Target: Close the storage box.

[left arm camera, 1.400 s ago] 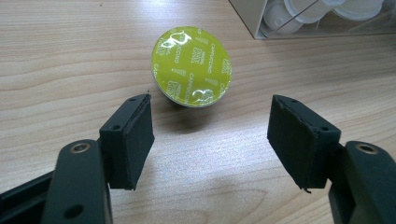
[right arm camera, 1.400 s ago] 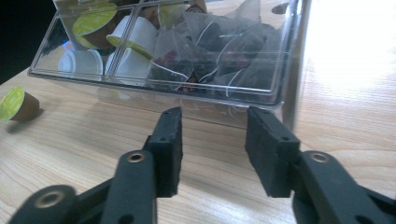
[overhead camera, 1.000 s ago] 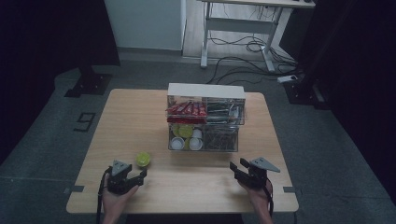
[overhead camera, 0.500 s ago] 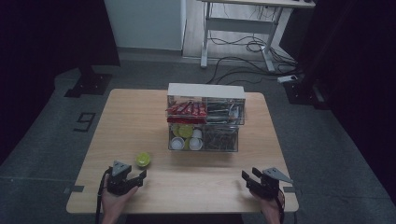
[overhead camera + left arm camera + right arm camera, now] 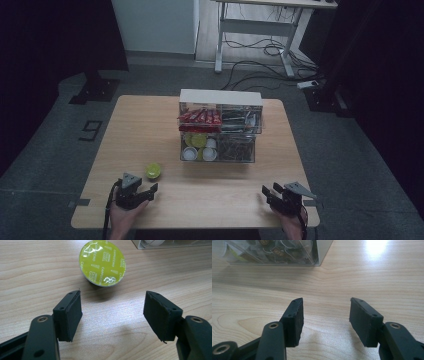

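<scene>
A yellow-green coffee capsule (image 5: 103,263) with a foil lid lies on the wooden table (image 5: 150,130), also seen from above as the capsule (image 5: 153,171). My left gripper (image 5: 113,301) rests just short of it, jaws open, nothing between them; from above the left gripper (image 5: 148,189) sits at the table's front left. My right gripper (image 5: 325,307) is open over bare wood at the front right, shown from above as the right gripper (image 5: 268,192). A clear two-tier organiser (image 5: 220,131) stands mid-table, holding red sachets, capsules and dark packets.
The organiser's clear corner (image 5: 317,255) lies ahead and left of my right gripper. The table's front edge (image 5: 200,224) is close to both hands. Beyond the table are a desk frame (image 5: 255,30) and cables on the floor.
My right gripper has moved back toward the table's front right corner and lower. The left gripper and the capsule have stayed put.
</scene>
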`<state>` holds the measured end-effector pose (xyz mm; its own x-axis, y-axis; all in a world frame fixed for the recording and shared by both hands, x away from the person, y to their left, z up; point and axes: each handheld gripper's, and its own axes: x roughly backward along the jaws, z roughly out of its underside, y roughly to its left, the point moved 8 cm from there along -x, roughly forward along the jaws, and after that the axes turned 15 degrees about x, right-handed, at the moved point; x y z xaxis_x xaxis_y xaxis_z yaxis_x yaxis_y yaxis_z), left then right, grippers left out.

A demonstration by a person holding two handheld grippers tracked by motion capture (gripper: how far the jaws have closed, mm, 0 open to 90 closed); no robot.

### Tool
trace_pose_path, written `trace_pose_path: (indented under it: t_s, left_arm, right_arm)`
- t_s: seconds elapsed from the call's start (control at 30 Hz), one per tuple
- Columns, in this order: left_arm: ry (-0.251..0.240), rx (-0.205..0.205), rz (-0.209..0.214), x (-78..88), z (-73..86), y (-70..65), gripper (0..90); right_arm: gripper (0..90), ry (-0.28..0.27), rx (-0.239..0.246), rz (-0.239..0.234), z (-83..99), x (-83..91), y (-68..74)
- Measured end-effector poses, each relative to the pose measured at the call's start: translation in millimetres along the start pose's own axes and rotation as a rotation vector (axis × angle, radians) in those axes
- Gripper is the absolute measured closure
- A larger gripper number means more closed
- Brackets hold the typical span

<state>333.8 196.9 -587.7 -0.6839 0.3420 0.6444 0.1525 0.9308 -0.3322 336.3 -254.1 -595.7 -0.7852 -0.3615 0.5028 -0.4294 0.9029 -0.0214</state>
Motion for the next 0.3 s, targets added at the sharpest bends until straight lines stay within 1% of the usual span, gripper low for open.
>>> trace_pose_path:
  t_s: [0.3]
  left_arm:
    - [0.009, -0.003, 0.0, -1.2, 0.9, 0.6, 31.3]
  right_arm:
    - [44.4, 0.02, -0.004, 0.0, 1.0, -1.6, -0.3]
